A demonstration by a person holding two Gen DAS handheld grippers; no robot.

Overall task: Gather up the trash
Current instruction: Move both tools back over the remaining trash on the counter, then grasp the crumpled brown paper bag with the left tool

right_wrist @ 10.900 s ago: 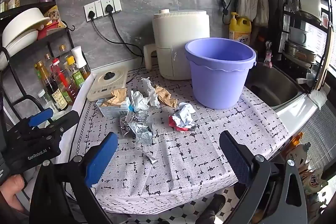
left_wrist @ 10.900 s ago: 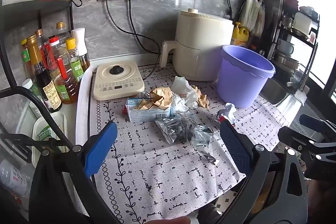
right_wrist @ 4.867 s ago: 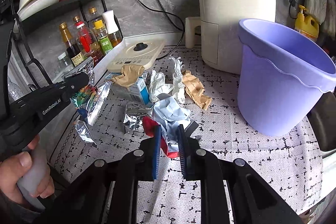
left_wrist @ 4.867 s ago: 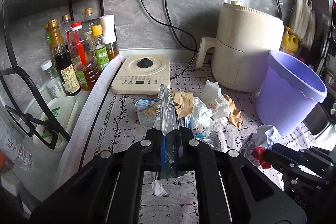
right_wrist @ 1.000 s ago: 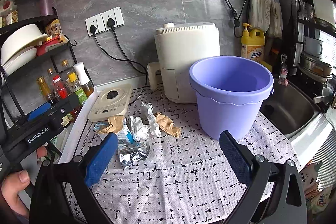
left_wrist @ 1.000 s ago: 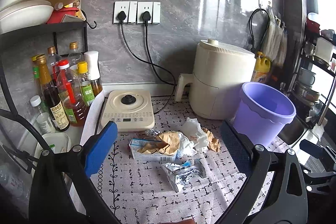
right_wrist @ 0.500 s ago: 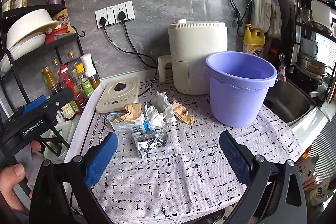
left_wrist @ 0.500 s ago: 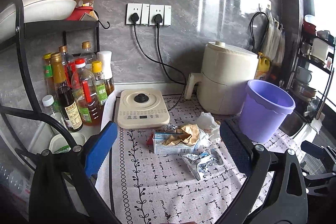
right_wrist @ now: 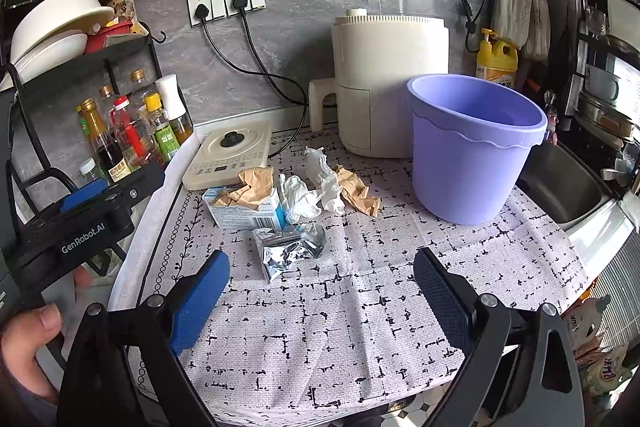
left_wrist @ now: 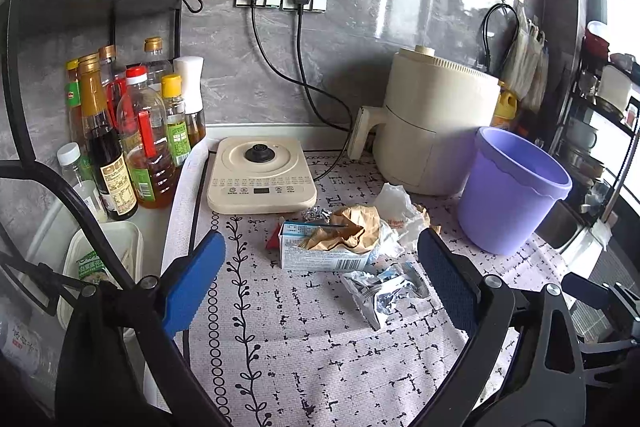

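Observation:
A pile of trash lies on the patterned mat: a crumpled silver foil wrapper point(left_wrist: 386, 293) point(right_wrist: 288, 251), a small blue-and-white carton point(left_wrist: 324, 253) point(right_wrist: 244, 213) with crumpled brown paper point(left_wrist: 352, 231) in it, white tissue point(right_wrist: 308, 193) and another brown scrap point(right_wrist: 356, 193). A purple bucket point(left_wrist: 512, 191) point(right_wrist: 476, 147) stands to the right. My left gripper point(left_wrist: 320, 291) is open above the near mat, with the carton and foil ahead of it. My right gripper point(right_wrist: 324, 301) is empty, its jaws closing slightly, just short of the foil wrapper. The left gripper's body point(right_wrist: 80, 227) shows at the right view's left edge.
A cream induction cooker point(left_wrist: 262, 175) and a cream air fryer point(left_wrist: 436, 123) stand at the back, both plugged into the wall. Sauce bottles point(left_wrist: 132, 135) fill a black rack on the left. A sink point(right_wrist: 560, 183) lies right of the bucket. The mat's front edge overhangs the counter.
Both grippers have moved forward and down toward the trash pile, which now looks larger and nearer. The right gripper's jaws have narrowed slightly.

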